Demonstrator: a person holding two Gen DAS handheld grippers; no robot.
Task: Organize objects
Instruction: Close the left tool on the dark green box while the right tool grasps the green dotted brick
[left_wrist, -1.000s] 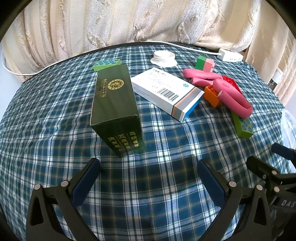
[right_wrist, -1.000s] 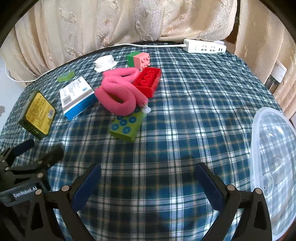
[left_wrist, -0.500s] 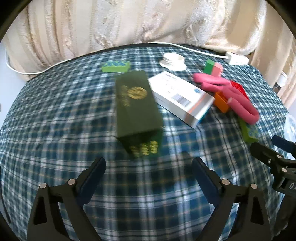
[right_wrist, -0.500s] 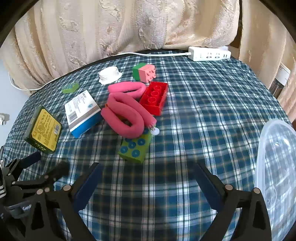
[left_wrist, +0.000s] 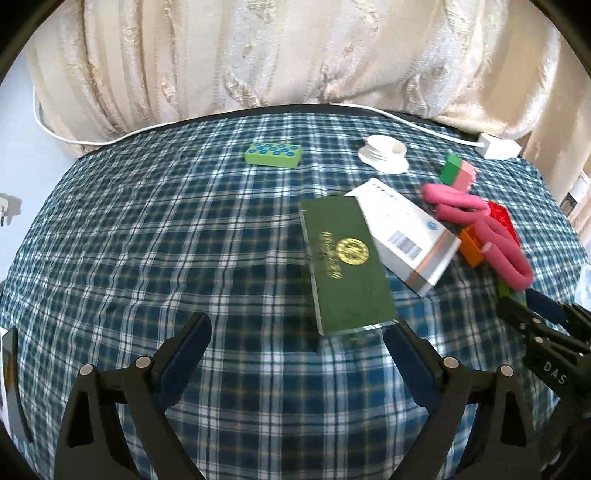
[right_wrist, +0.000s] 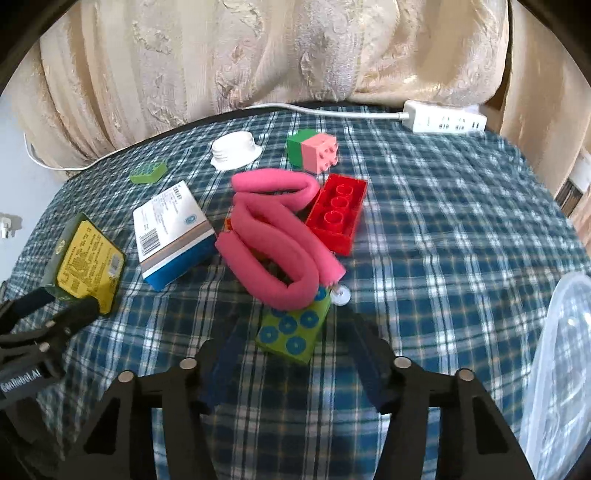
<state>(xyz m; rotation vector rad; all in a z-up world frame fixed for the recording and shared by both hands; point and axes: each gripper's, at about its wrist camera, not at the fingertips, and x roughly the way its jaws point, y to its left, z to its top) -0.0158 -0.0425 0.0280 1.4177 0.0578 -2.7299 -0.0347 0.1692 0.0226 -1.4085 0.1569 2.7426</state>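
Now your left gripper (left_wrist: 297, 341) spread, green box (left_wrist: 345, 264) at 1 o'clock; your right gripper (right_wrist: 291, 347) spread, empty, green brick (right_wrist: 293, 332) between fingertips, pink foam tube (right_wrist: 275, 240) at 12.

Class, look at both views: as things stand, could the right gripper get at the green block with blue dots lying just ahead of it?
Probably yes: the right gripper is open, the green block lies just ahead between its fingers, though the pink foam tube overlaps its far end.

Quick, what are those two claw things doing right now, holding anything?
Left gripper: open, holding nothing.
Right gripper: open, holding nothing.
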